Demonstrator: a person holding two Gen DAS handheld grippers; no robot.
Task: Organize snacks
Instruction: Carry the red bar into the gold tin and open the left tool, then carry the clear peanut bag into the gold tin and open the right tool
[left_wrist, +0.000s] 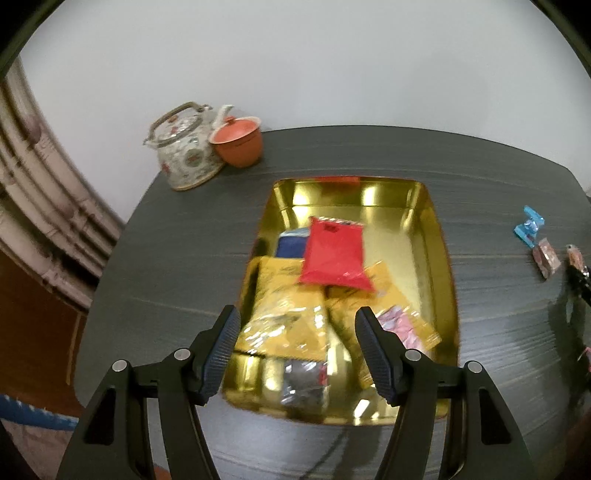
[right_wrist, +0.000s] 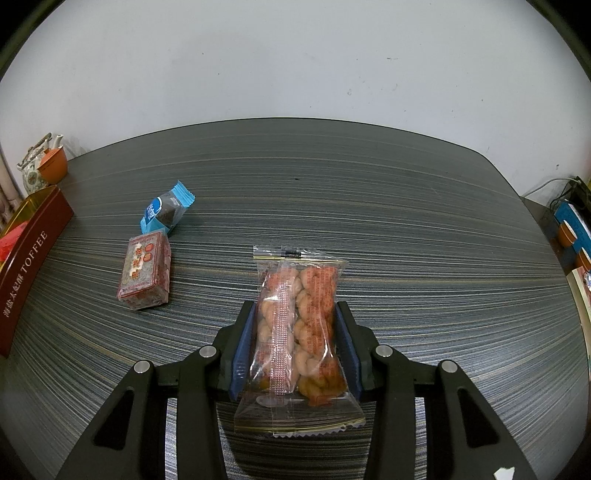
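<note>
A grey streaked desk meets a plain white wall. The right gripper pinches a crinkly clear packet of twisted fried snacks by its long sides, ready for transfer. The left gripper hangs half-open and empty over the glossy gold tin near the desk's left edge, already collecting flat pouches.

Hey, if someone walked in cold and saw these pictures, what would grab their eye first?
Probably the shiny gold tin in the middle of the dark table, with a bright red packet lying on top of yellow ones. Next, the clear bag of twisted snacks clamped in the right gripper, with the left gripper open above the tin.
</note>
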